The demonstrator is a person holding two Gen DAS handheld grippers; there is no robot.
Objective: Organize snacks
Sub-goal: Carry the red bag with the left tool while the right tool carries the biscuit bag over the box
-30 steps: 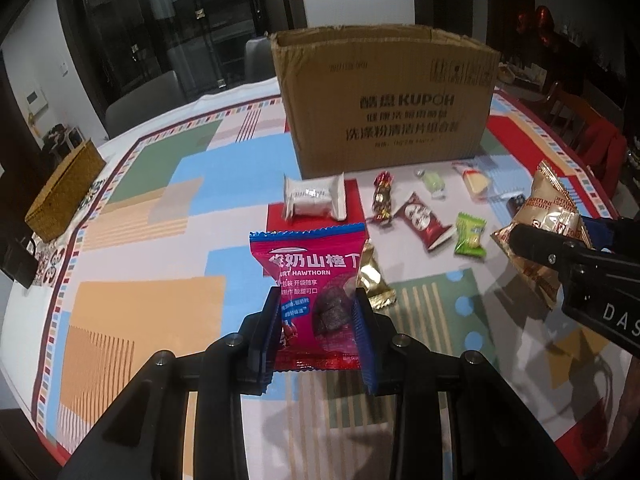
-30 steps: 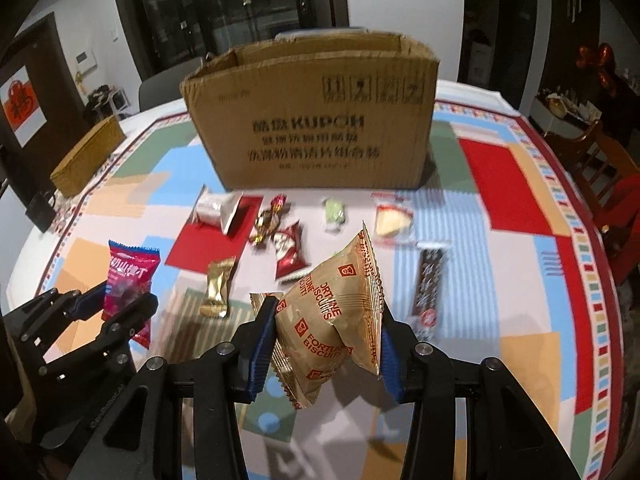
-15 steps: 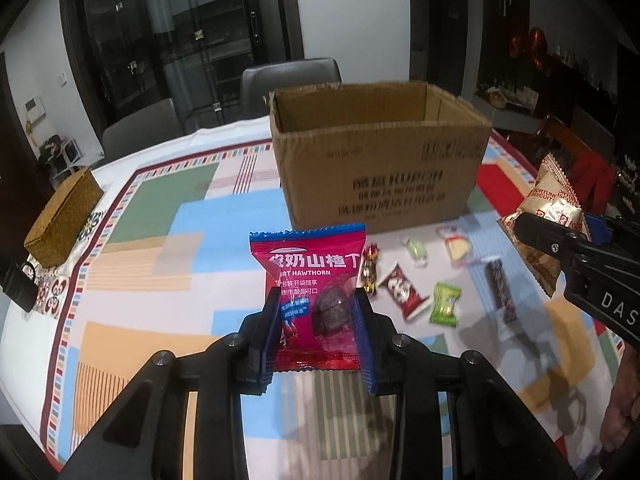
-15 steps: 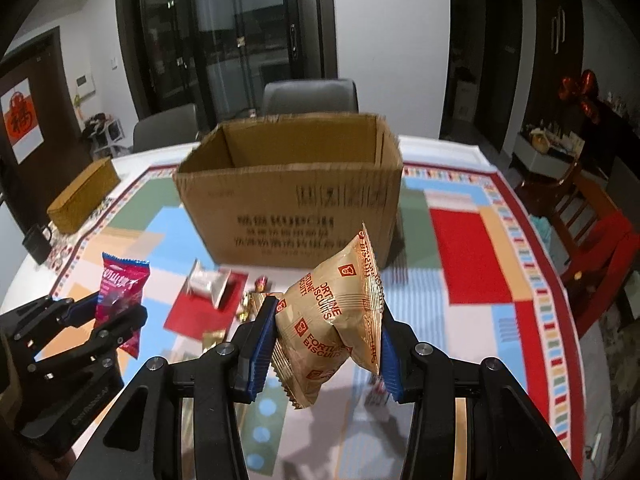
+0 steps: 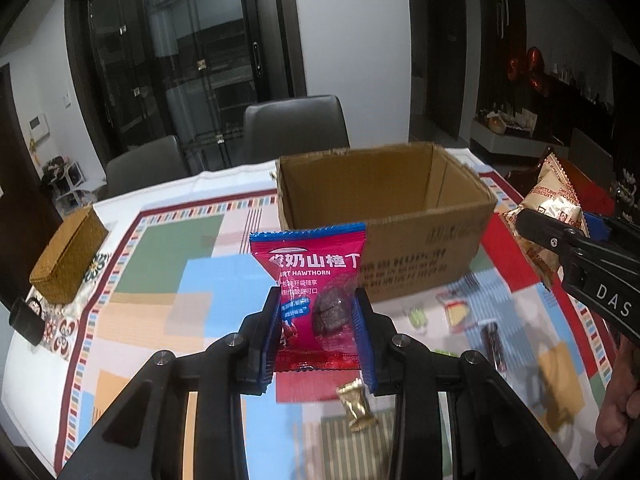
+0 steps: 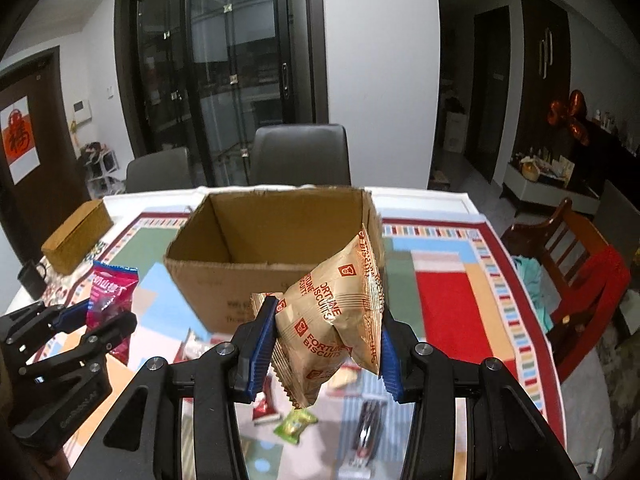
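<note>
- Snacks ride one per claw: left gripper (image 5: 318,334) is clamped on the crimson foil hawthorn packet (image 5: 310,276), held upright by its lower half.
- Right gripper (image 6: 328,344) is clamped on the tan crinkled Fortune Biscuits bag (image 6: 336,312), which is tilted.
- Open brown cardboard box (image 6: 224,276) sits at twelve o'clock; both packets are raised, likely to clear its rim.
- Small wrapped sweets (image 6: 296,426) lie loose on the patchwork tablecloth (image 6: 448,304).

One cardboard box (image 6: 276,248), two grey chairs (image 6: 300,156), one woven box (image 5: 68,256), two held snack packets (image 5: 316,300).
</note>
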